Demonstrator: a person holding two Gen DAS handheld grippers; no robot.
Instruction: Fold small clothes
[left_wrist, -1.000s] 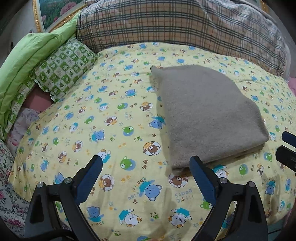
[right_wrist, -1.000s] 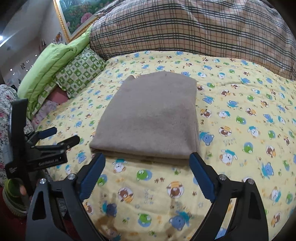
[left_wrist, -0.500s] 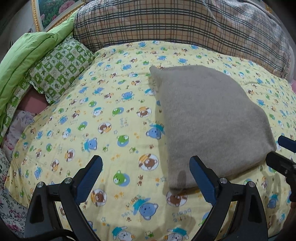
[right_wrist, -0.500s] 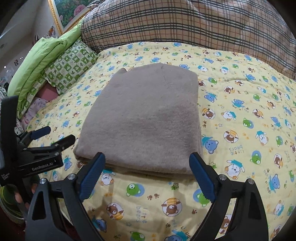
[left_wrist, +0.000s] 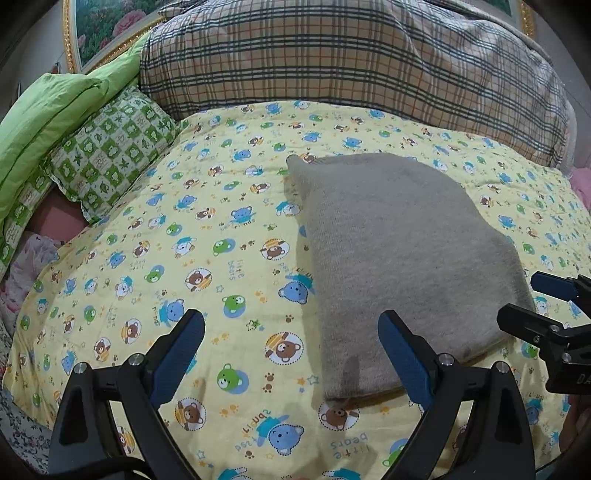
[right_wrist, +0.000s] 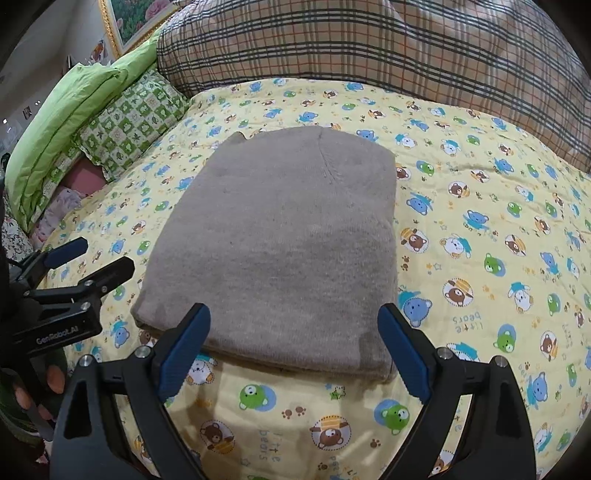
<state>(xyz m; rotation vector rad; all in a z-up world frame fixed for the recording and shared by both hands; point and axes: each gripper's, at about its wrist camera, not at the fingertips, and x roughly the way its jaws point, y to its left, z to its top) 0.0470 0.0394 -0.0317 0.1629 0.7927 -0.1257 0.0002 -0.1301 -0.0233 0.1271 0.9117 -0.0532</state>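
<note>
Folded grey garment (right_wrist: 280, 243) now sits nearer the right hand-held gripper (right_wrist: 293, 345).

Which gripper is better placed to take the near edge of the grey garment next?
Right, probably. The right gripper is open and straddles the near edge of the grey folded garment squarely. The left gripper, also open, sits off to the side over the bear-print sheet, only its right finger reaching the garment's corner.

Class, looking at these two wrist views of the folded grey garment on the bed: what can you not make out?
- Grey garment: its type; folding hides it in both views.
- Yellow sheet beneath: covered by it.
- Right gripper in the left view: cut off by the edge.
</note>
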